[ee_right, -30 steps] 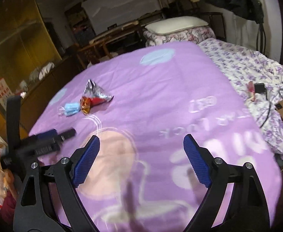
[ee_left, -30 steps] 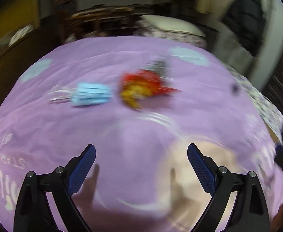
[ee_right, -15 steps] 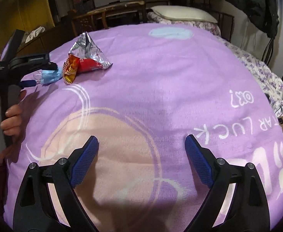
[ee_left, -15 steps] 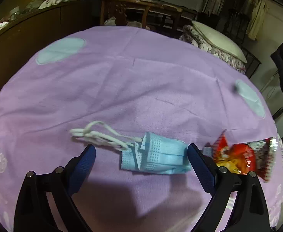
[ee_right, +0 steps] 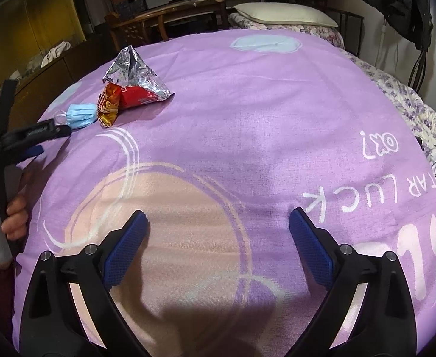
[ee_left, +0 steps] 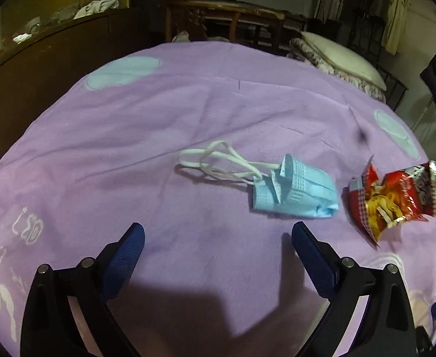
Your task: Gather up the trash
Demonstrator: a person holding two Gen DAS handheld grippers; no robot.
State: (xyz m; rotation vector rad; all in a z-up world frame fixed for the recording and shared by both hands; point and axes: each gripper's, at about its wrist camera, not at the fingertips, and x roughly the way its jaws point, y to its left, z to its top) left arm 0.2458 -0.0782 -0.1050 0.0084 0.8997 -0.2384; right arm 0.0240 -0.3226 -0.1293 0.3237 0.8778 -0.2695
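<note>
Two pieces of trash lie on the purple printed bedspread (ee_left: 188, 113): a crumpled light-blue disposable face mask with white ear loops (ee_left: 292, 192) and, just beside it, a torn red-and-yellow foil snack wrapper with a silver inside (ee_left: 393, 196). Neither is picked up yet; no bin or bag shows in either view.

Left gripper (ee_left: 218, 239): blue-padded jaws stand apart, nothing between them. The mask lies just ahead of the tips and off toward the right-hand jaw, not touching either pad. The ear loops trail away from the wrapper.

Right gripper (ee_right: 219, 227): jaws wide and opening, only bare bedspread between them. It sits well apart from both pieces, which lie far off to its upper left.

Judgement: the task is at its start. Nothing collected, both items left. The step in hand looks like the left gripper's approach to the mask; the wrapper would follow. Where the trash goes cannot be told.
</note>
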